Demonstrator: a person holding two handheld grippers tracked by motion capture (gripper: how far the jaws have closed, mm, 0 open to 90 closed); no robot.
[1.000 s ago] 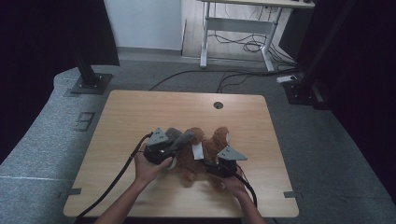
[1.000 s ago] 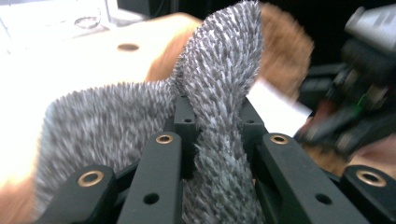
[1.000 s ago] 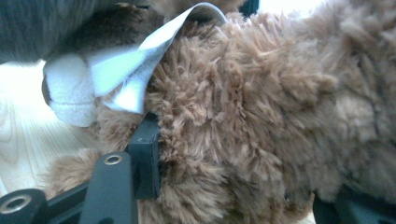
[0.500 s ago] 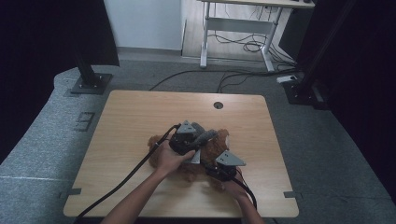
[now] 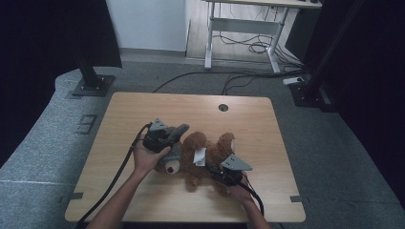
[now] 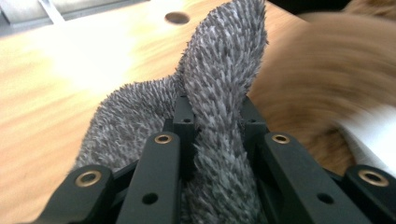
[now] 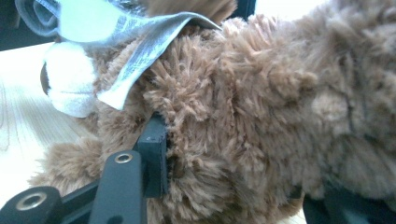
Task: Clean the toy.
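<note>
A brown teddy bear (image 5: pixel 210 150) lies on the wooden table (image 5: pixel 143 109), its white muzzle (image 5: pixel 170 167) toward the front and a white label (image 5: pixel 199 156) on its body. My left gripper (image 5: pixel 173 143) is at the bear's head, shut on a grey fleecy cloth (image 5: pixel 180 130). In the left gripper view the cloth (image 6: pixel 219 93) stands up between the jaws (image 6: pixel 212 116), with the bear (image 6: pixel 317 70) blurred at the right. My right gripper (image 5: pixel 213 168) is at the bear's lower body. Its jaws have just been closing, and its pad (image 7: pixel 156 149) presses into the fur (image 7: pixel 261 116) below the label (image 7: pixel 135 46).
A round cable hole (image 5: pixel 223 107) sits near the table's far edge. Black cables trail from both grippers toward the front edge. On the floor beyond the table stand two black stand bases (image 5: pixel 93 86) (image 5: pixel 310 93) and a white desk frame (image 5: pixel 243 28) with loose cables.
My left hand swung right over the bear with the grey cloth, then came back left and a little down to the bear's head. The right hand stayed on the bear.
</note>
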